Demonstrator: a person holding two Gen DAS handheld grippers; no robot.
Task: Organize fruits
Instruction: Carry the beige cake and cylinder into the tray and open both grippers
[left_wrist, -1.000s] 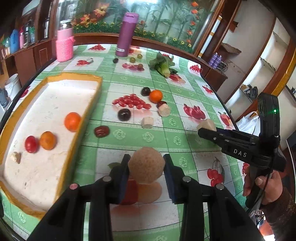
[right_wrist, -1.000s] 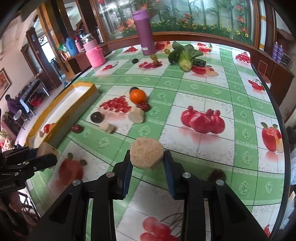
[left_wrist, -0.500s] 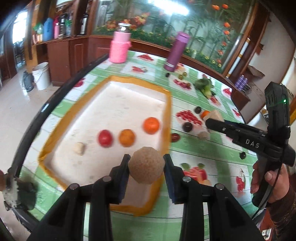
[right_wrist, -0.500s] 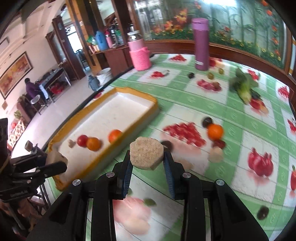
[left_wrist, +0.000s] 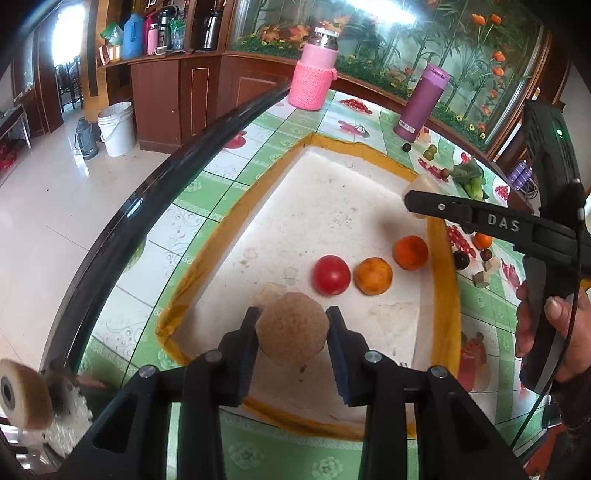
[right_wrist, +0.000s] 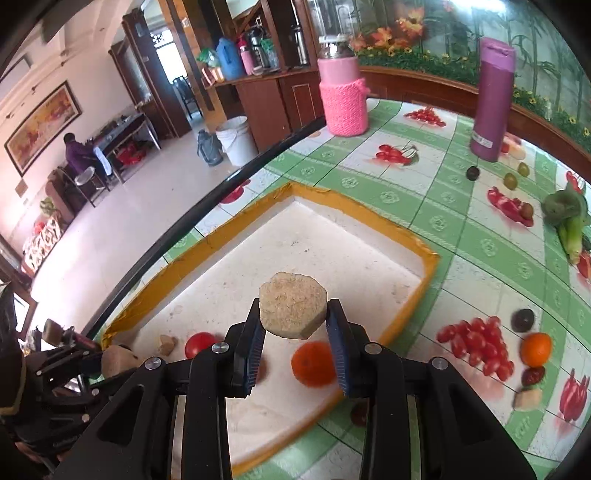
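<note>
My left gripper (left_wrist: 291, 328) is shut on a round tan fruit (left_wrist: 292, 328) and holds it over the near end of the white tray with the yellow rim (left_wrist: 441, 258). In the tray lie a red tomato (left_wrist: 331, 275), an orange (left_wrist: 373, 276), a second orange (left_wrist: 410, 252) and a small pale piece (left_wrist: 271, 289). My right gripper (right_wrist: 295, 328) is shut on a tan hexagonal piece (right_wrist: 293, 310) above the same tray (right_wrist: 399, 232), over its right side. It also shows in the left wrist view (left_wrist: 412, 197), reaching in from the right.
Loose fruit lies on the green patterned tablecloth right of the tray: an orange (right_wrist: 536, 347), a dark plum (right_wrist: 524, 319), a red date (right_wrist: 533, 376), a pale chunk (right_wrist: 529, 398). A pink bottle (right_wrist: 342, 99), a purple flask (right_wrist: 493, 99) and greens (right_wrist: 569, 218) stand farther back. The table's black edge (left_wrist: 147, 199) runs on the left.
Both grippers have swung left from the open tablecloth to above the tray, each still holding its piece. The tray's fruit has not moved.
</note>
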